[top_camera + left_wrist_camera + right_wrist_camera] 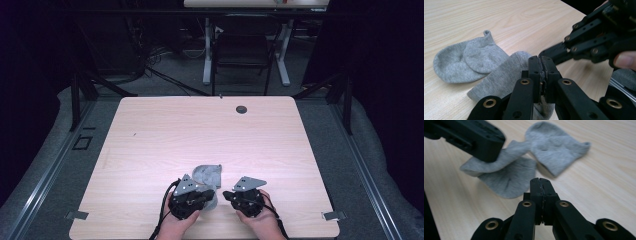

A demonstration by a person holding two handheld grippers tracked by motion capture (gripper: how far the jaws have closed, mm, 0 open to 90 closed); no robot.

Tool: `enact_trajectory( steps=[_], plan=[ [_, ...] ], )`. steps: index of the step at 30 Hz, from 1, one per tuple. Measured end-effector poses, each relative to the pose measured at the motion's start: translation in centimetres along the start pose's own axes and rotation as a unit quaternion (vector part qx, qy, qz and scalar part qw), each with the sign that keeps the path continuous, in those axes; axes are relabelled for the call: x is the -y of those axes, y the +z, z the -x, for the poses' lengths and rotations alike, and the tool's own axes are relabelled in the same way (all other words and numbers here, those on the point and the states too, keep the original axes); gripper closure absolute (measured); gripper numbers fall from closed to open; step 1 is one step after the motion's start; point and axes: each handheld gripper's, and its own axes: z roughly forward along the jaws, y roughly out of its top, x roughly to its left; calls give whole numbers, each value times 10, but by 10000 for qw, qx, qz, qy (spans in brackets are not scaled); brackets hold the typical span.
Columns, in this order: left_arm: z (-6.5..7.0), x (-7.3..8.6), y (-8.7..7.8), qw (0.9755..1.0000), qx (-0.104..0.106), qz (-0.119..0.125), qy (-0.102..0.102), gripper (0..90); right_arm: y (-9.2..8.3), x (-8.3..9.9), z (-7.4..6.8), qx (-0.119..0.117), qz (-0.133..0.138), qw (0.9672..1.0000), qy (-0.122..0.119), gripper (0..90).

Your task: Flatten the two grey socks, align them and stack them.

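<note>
Down at the near edge of the pale wooden bench, a grey sock lies crumpled, a little left of the middle. In the left gripper view the sock shows its rounded toe end lying flat on the wood toward the left, with a small curl of fabric sticking up at its far edge, while the other end folds over and runs down under the jaws.

The left hand-held gripper is clenched: its two black jaws meet with no gap at the tips. The grey fabric passes right below and behind them, and from the right gripper view the left hand-held gripper seems to lift one end of the sock slightly off the bench, so it appears to be grasping the sock's edge.

The right hand-held gripper is clenched too, jaws pressed together with nothing between them. Its tips sit just near of the sock, close beside the lowest fold but apart from it, over bare wood.

From the high view, the left hand-held gripper and the right hand-held gripper point toward each other, tips close together, each held in a hand coming in from the near edge, with the sock just far of them and partly under the left one.
</note>
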Motion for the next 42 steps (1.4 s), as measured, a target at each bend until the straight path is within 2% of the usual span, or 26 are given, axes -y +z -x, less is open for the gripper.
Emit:
enact_trajectory(
  steps=[3, 4, 12, 15, 19, 24, 31, 38, 42],
  plan=[
    [0, 0, 0, 10000, 25, 16, 15, 875, 6, -1, -6, -138, -65, 9999, -40, 898],
    [0, 1, 0, 10000, 35, 29, 15, 875, 13, -1, -10, -201, -138, 9996, -157, 899],
    [1, 1, 0, 10000, 71, 39, 49, 875, 28, 0, -16, -311, -224, 9989, -266, 898],
    [1, 0, -1, 9999, 81, 34, 60, 875, 31, 0, -18, -282, -217, 9989, -320, 898],
    [-2, 0, -4, 9999, 42, 82, 43, 875, 33, 2, -19, -254, -344, 9985, -356, 898],
    [-7, 1, -9, 10000, -8, 72, 15, 875, 34, 3, -19, -242, -294, 9987, -326, 899],
    [-13, 4, -19, 9997, -190, -31, 132, 874, 31, 4, -20, -126, -353, 9989, -282, 899],
    [-28, 9, -36, 9994, -336, -71, 65, 872, 28, 6, -19, -17, -378, 9991, -186, 899],
    [-32, 13, -41, 9992, -377, -96, -10, 871, 27, 6, -19, 12, -389, 9991, -157, 900]
  ],
)
